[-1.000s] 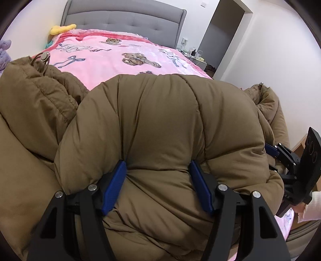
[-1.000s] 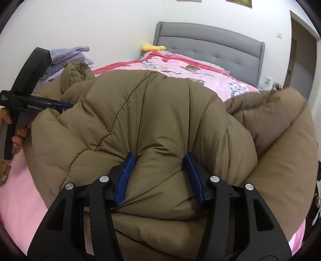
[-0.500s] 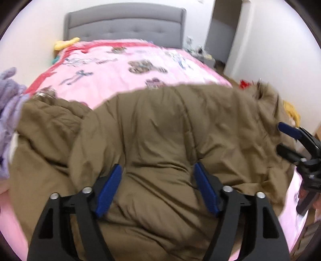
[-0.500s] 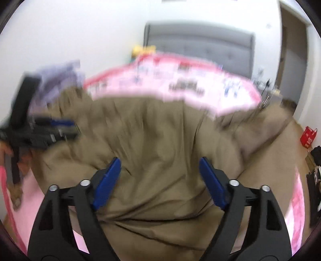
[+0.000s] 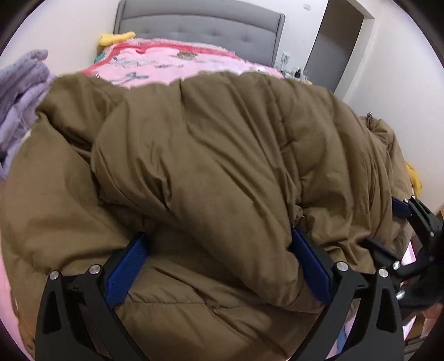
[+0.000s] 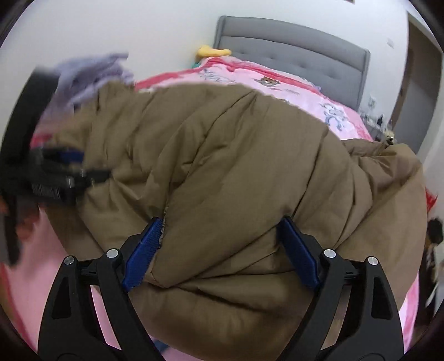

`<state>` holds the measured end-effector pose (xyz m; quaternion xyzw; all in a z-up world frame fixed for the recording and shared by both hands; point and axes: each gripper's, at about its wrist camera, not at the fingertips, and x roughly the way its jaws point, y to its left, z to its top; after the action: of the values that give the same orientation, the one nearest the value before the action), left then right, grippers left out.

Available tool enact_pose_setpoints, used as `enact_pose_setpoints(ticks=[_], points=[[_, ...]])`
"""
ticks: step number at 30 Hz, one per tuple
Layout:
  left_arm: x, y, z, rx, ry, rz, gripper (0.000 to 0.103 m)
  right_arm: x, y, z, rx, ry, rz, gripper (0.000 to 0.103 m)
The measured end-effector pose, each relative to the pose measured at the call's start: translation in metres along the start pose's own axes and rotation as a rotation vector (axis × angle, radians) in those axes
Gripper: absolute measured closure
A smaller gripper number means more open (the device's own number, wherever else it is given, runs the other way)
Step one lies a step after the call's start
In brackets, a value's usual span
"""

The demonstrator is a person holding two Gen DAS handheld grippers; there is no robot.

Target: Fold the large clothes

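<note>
A big brown padded jacket (image 5: 222, 152) lies bunched on the pink bed and fills both views. My left gripper (image 5: 219, 238) sits at its near edge; its jaws are opening wide, with a thick fold lying loosely between the blue pads. My right gripper (image 6: 220, 222) stands wide at another part of the jacket (image 6: 236, 152), a puffy fold bulging between its pads without being pinched. Each gripper shows in the other's view: the right gripper (image 5: 410, 222) at the far right, the left gripper (image 6: 69, 169) blurred at the left.
Beyond the jacket the pink printed blanket (image 5: 166, 64) runs to a grey padded headboard (image 5: 199, 25), with a yellow soft toy (image 5: 116, 37) beside it. A purple garment (image 5: 19, 89) lies at the left of the bed. An open doorway (image 5: 338, 44) is at the back right.
Both grippers' jaws have spread from a pinch on jacket folds to wide apart. The jacket has sunk lower and flatter onto the bed, showing more pink blanket behind it.
</note>
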<state>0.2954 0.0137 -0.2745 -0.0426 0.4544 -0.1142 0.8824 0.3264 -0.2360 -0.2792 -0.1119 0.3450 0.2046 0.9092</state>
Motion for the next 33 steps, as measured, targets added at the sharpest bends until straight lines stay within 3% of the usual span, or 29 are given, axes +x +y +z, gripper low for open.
enact_pose_setpoints(ticks=[9,14,16,19,21,27,33], points=[[0.022,0.009,-0.004,0.019,0.033,-0.025,0.004,0.025,0.004,-0.012,0.000,0.054,-0.037,0.021],[0.012,0.004,0.004,0.014,0.044,-0.022,0.005,0.007,-0.003,0.003,0.049,0.027,0.016,0.020],[-0.001,0.005,0.012,0.016,0.046,-0.021,0.005,-0.010,-0.010,0.010,0.078,-0.012,0.049,0.020],[-0.033,0.001,0.020,0.079,-0.043,0.022,0.005,-0.043,-0.023,0.021,0.114,-0.140,0.071,0.014],[-0.049,0.002,0.026,0.114,-0.082,0.036,0.005,-0.054,-0.036,0.030,0.137,-0.180,0.062,0.014],[-0.027,0.023,0.039,0.077,-0.015,-0.008,0.004,-0.037,-0.063,0.038,0.169,-0.149,0.053,0.014],[0.019,0.021,0.048,-0.030,0.044,0.001,0.004,0.022,-0.058,0.049,0.101,0.012,-0.044,0.014]])
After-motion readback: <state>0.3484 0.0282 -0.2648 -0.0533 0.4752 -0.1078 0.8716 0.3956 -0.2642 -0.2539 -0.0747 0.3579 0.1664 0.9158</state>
